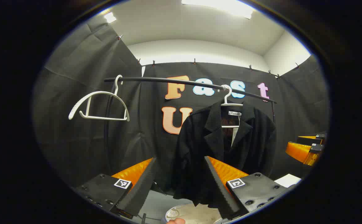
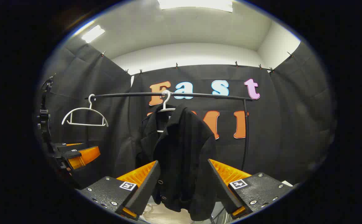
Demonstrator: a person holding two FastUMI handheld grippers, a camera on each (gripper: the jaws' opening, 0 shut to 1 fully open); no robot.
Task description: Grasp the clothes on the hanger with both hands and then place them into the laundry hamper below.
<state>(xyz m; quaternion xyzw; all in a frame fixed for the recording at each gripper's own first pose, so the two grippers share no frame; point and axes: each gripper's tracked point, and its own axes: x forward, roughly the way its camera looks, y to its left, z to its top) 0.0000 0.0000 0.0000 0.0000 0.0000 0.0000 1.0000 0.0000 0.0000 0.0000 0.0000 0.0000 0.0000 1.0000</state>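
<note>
A black jacket (image 1: 227, 146) hangs on a white hanger (image 1: 229, 99) from the black rail (image 1: 174, 81). In the left gripper view my left gripper (image 1: 181, 186) is open, its fingers standing wide apart in front of the jacket's lower left side, short of it. In the right gripper view the jacket (image 2: 181, 155) hangs side-on, and my right gripper (image 2: 184, 186) is open with the jacket's hem seen between its fingers. The left gripper (image 2: 81, 157) also appears at the far left of that view. The hamper's (image 1: 196, 213) pale rim shows below the jacket.
An empty white hanger (image 1: 100, 104) hangs at the rail's left end. The rail's upright post (image 2: 245, 137) stands right of the jacket. The right gripper (image 1: 305, 149) shows at the right edge of the left gripper view. A white sheet (image 1: 288, 180) lies low at the right.
</note>
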